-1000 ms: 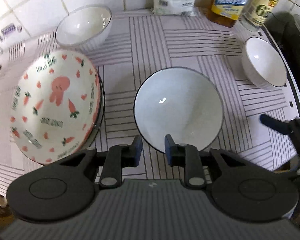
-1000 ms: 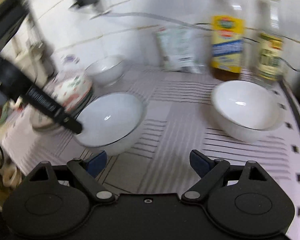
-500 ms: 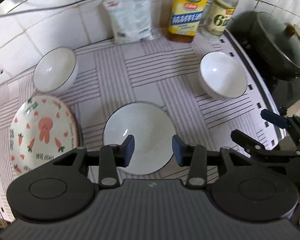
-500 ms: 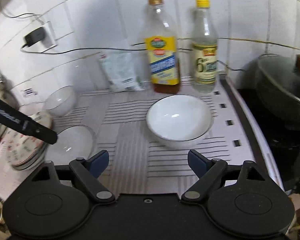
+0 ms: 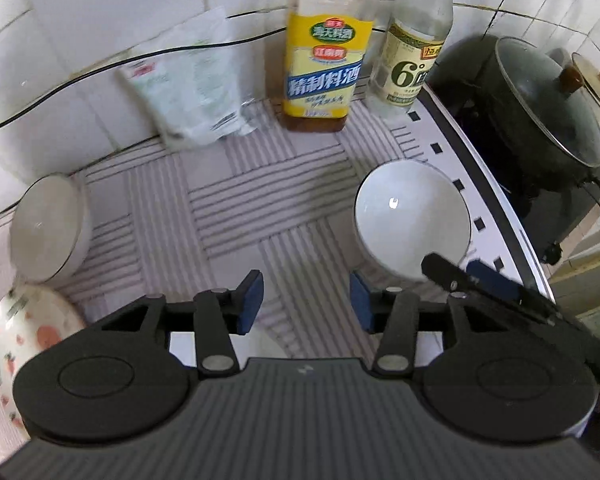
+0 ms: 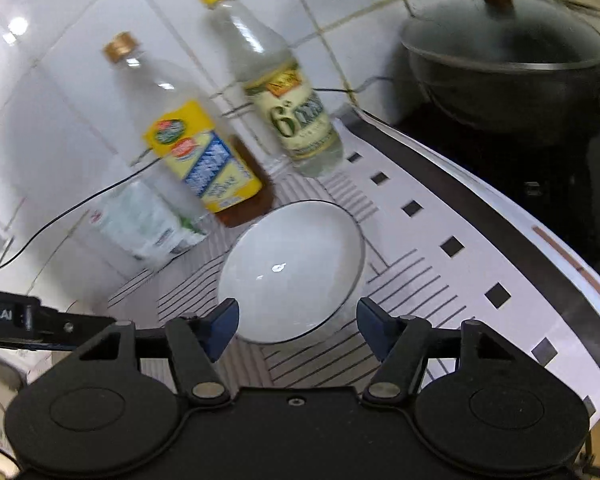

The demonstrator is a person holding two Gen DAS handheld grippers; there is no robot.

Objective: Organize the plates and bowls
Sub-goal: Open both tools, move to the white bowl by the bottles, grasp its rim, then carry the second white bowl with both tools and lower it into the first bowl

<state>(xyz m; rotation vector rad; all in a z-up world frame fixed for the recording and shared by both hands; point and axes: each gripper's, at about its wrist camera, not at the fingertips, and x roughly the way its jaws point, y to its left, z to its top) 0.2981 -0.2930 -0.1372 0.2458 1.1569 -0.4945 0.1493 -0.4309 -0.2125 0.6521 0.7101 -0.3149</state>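
The right gripper point(image 6: 294, 326) is closing in on the white bowl point(image 6: 290, 270) that is sitting on the striped tabletop point(image 6: 420, 264) just in front of the two bottles point(image 6: 204, 160). Its jaws have just been narrowing, yet they are standing apart with the bowl's near rim between the pads and nothing pressed; it is holding nothing. The left gripper point(image 5: 306, 298) is hovering over bare tabletop with its jaws part open, having just been widening, and it is empty too. From the left view, the bowl point(image 5: 410, 224) is lying to the right, near the tabletop's edge by the dark pot point(image 5: 540, 112); a second white bowl point(image 5: 48, 228) is sitting far left by the wall, touching or just beside the carrot-patterned plate point(image 5: 28, 332) below it.

The step in hand seems to be the right-side bowl pickup. To do it well, one pad should be going inside the rim and the other outside, pinching the wall squarely rather than straddling the whole bowl, which looks too wide and slick. The view is tilted, so levelling the wrist before lifting would be keeping the bowl from swinging into the bottles close behind
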